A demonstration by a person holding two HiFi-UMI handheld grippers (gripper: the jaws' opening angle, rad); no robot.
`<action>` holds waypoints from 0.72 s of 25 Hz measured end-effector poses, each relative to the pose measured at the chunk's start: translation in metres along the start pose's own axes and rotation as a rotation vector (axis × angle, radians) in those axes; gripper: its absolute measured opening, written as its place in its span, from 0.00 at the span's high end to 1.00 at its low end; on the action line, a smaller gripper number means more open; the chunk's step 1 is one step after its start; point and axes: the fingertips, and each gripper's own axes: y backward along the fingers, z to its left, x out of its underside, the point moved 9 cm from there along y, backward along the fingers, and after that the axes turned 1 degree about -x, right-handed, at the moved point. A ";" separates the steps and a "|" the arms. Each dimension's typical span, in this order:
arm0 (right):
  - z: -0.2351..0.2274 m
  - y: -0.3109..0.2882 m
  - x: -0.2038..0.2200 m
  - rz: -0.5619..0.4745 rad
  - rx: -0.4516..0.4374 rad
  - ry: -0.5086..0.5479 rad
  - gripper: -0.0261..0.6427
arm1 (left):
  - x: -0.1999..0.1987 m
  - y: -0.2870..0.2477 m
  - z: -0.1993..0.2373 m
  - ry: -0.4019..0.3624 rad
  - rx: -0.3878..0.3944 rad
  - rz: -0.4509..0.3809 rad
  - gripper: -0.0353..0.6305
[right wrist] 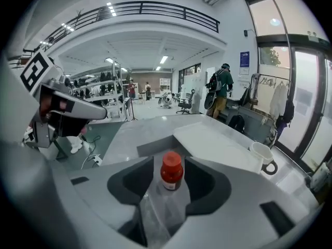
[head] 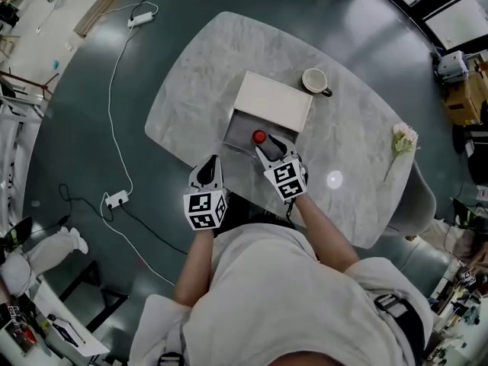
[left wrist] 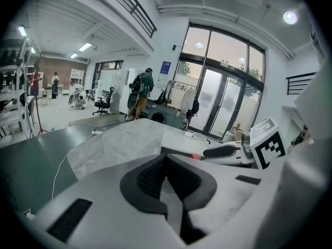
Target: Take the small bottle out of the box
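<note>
A small bottle [head: 259,137] with a red cap stands upright in the open grey tray of the box [head: 238,126], whose white lid [head: 273,101] lies behind it. My right gripper [head: 268,150] reaches into the tray. In the right gripper view the bottle [right wrist: 171,171] stands between the jaws, and the right gripper [right wrist: 170,165] is open, with a gap on each side of the bottle. My left gripper [head: 207,168] hovers at the table's near edge, left of the box. Its pads [left wrist: 151,176] meet with nothing between them.
The box sits on a marble table [head: 198,75]. A white mug [head: 314,80] stands behind the lid to the right. A pale flower [head: 404,137] lies at the table's right end. Cables and power strips [head: 116,199] lie on the dark floor to the left.
</note>
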 end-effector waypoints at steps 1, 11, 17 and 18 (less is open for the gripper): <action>0.000 -0.004 -0.001 0.005 0.003 -0.005 0.69 | -0.001 -0.002 0.005 0.002 0.002 0.004 0.91; -0.001 -0.042 -0.009 0.052 0.077 0.005 0.72 | -0.018 -0.032 0.048 -0.003 0.046 0.031 0.91; -0.004 -0.045 -0.020 0.012 0.113 -0.063 0.73 | -0.034 -0.046 0.056 -0.020 0.104 0.033 0.91; -0.004 -0.041 -0.023 -0.004 0.123 -0.080 0.73 | -0.037 -0.048 0.054 -0.028 0.113 0.031 0.91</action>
